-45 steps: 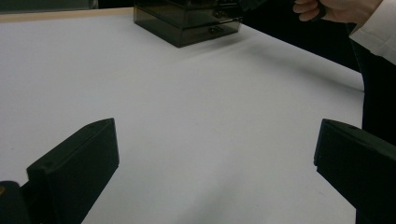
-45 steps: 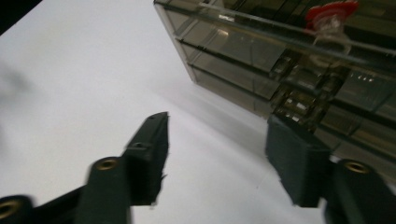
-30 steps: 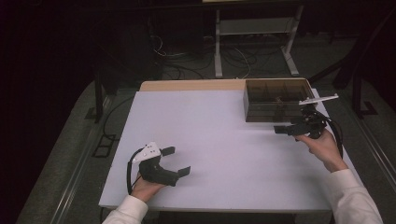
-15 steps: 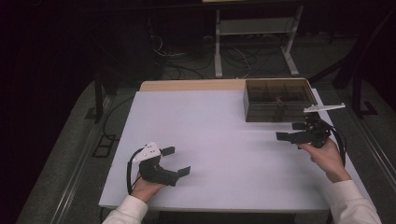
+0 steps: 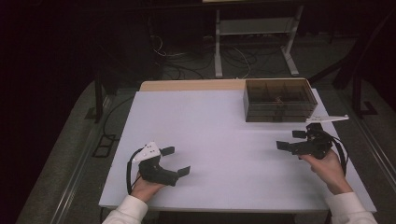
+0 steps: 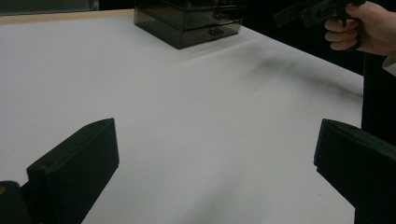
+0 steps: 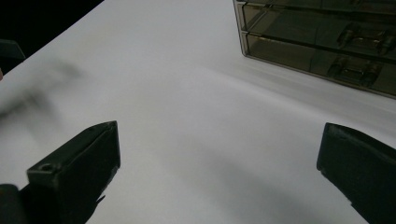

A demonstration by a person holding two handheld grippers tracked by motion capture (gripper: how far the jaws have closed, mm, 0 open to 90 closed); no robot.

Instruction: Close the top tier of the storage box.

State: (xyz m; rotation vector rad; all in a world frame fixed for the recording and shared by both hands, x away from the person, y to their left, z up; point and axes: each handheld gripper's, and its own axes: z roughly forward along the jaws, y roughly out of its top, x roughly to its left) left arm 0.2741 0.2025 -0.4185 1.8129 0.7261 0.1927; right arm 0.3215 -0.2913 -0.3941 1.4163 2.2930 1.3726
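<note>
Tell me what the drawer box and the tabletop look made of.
Drawer box: probably smoked clear plastic, glossy; drawers and handles show through its walls. Tabletop: smooth matte white surface, maybe laminate, with soft shadows and no glare; a tan board edge shows along its far side.

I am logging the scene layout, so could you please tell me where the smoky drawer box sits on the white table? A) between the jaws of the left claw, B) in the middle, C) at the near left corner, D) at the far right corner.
D: in the high view the smoky drawer box stands at the far right corner of the white table, beyond the right claw.
</note>
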